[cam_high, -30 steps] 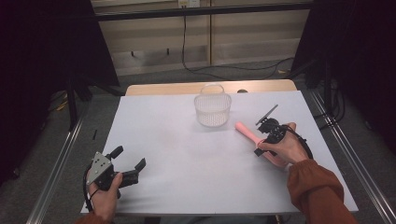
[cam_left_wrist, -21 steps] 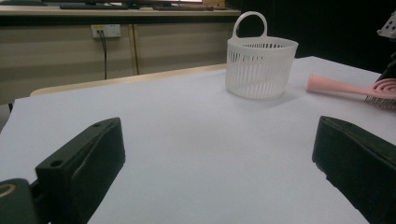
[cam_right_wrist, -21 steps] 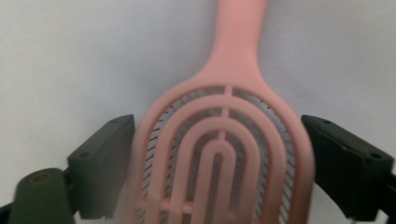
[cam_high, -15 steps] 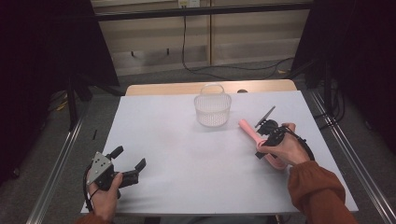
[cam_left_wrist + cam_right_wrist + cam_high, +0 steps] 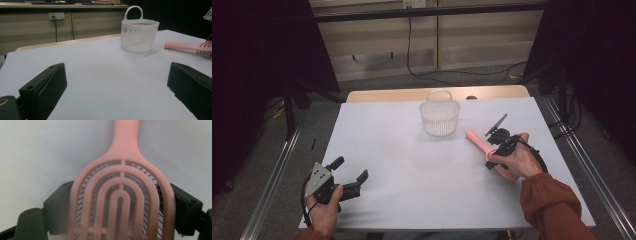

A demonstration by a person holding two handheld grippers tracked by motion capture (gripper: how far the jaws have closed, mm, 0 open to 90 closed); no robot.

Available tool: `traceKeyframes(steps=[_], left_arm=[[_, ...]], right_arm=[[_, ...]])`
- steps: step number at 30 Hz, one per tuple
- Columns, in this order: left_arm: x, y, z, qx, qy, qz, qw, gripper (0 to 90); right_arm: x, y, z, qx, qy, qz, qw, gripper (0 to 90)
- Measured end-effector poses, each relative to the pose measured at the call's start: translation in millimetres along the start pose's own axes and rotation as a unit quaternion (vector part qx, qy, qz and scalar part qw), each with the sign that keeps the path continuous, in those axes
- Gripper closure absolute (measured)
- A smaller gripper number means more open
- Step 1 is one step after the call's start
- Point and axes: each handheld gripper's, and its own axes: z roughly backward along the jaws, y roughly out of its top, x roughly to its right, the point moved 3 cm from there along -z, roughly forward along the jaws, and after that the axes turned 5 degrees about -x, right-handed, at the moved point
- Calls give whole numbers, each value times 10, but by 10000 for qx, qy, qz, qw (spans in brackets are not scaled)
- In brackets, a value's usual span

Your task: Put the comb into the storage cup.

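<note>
A pink hairbrush [image 5: 477,140] lies on the white table [image 5: 402,150] at the right, handle toward the basket. My right gripper [image 5: 493,151] sits over its head. In the right gripper view the slotted brush head [image 5: 122,195] fills the gap between the two black jaws, whose pads rest against its edges; the jaws have just been closing on it. My left gripper [image 5: 349,168] rests at the table's front left, jaws wide apart with nothing between them [image 5: 115,95]. From there the brush [image 5: 185,46] shows far right.
A white slatted basket [image 5: 440,120] with a hoop handle stands at the back middle of the table, seen also in the left gripper view [image 5: 139,35]. Metal rails run along both table sides. Cables lie on the floor behind.
</note>
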Motion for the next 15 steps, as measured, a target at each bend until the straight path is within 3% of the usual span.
traceKeyframes(steps=[15], left_arm=[[5, -1, -2, 0, 4, 7, 10000, 25]], right_arm=[[21, -8, 151, 417, 64, 32, 9991, 186]])
